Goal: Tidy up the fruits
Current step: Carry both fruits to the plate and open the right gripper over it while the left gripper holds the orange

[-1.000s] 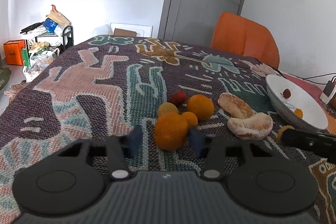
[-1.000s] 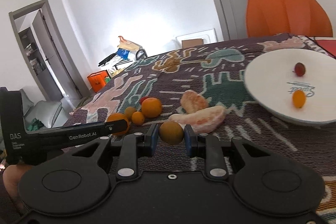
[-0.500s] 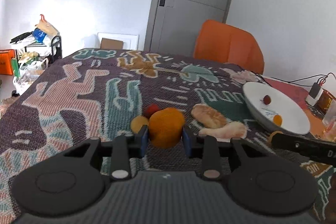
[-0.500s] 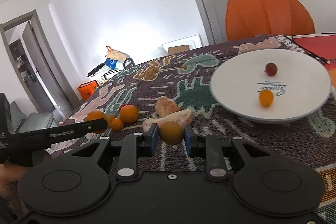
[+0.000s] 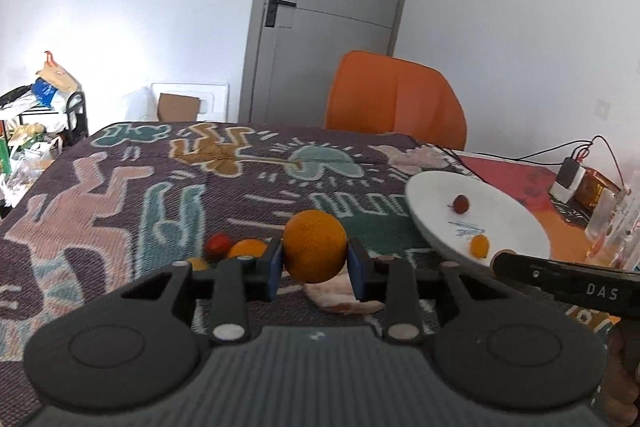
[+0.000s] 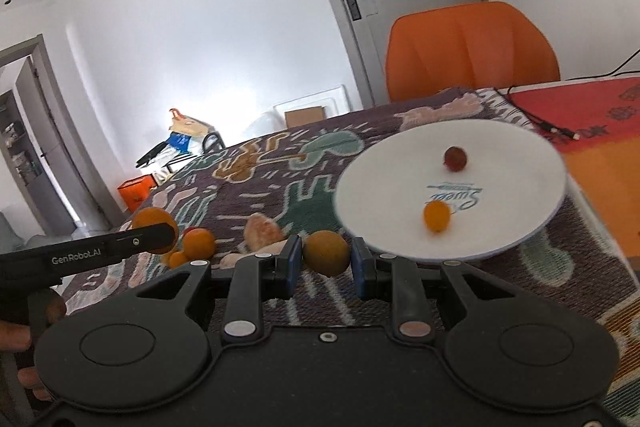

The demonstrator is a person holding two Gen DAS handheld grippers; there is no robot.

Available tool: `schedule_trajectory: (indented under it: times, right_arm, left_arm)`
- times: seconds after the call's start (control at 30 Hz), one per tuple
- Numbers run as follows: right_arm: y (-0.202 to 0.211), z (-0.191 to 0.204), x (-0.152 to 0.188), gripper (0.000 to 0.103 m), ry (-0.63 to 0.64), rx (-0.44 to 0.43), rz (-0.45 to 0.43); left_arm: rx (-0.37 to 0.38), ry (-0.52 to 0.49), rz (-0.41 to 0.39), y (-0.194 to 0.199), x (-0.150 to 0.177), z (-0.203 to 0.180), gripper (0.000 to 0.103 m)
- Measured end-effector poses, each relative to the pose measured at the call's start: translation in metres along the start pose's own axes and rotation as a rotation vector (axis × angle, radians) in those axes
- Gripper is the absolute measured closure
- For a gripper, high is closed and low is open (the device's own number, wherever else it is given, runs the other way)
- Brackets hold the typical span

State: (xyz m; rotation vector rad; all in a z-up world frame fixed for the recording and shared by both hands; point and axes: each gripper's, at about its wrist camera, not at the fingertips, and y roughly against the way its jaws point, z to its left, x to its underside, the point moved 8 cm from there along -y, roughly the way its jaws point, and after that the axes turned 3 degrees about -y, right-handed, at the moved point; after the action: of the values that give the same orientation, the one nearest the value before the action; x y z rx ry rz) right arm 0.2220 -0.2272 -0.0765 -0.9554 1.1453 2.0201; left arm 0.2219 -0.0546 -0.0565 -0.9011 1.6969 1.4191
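1. Behind the table stand white walls, a grey door (image 5: 332, 15) and an orange chair (image 5: 394, 103); a patterned woven cloth (image 5: 120, 187) covers the tabletop.
2. Raised above the cloth, the left gripper (image 5: 315, 264) points level toward the chair, its blue pads pressed on both sides of a large orange (image 5: 315, 251).
3. The right gripper (image 6: 325, 259) is also lifted, aimed at the near rim of a white plate (image 6: 516, 171). A smaller orange fruit (image 6: 326, 253) sits between its pads; the left pad touches it, while a narrow gap shows at the right pad, so I cannot tell whether the grip is firm.
4. On the plate lie a dark red fruit (image 6: 455, 158) and a small orange fruit (image 6: 437, 216), apart from each other.
5. Left on the cloth are a red fruit (image 5: 217, 243), a medium orange (image 5: 247, 249), a tiny orange fruit (image 6: 178, 259) and peeled citrus pieces (image 6: 263, 231), clustered near the left gripper.
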Motion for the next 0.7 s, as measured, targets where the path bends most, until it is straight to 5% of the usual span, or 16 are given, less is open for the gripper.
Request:
schedule_trajectory:
  times: [0.7]
  right_arm:
    - [0.003, -0.053, -0.014, 0.078, -0.035, 0.116, -0.05]
  left_arm:
    - [0.083, -0.067, 0.012, -0.027, -0.013, -0.06, 0.071]
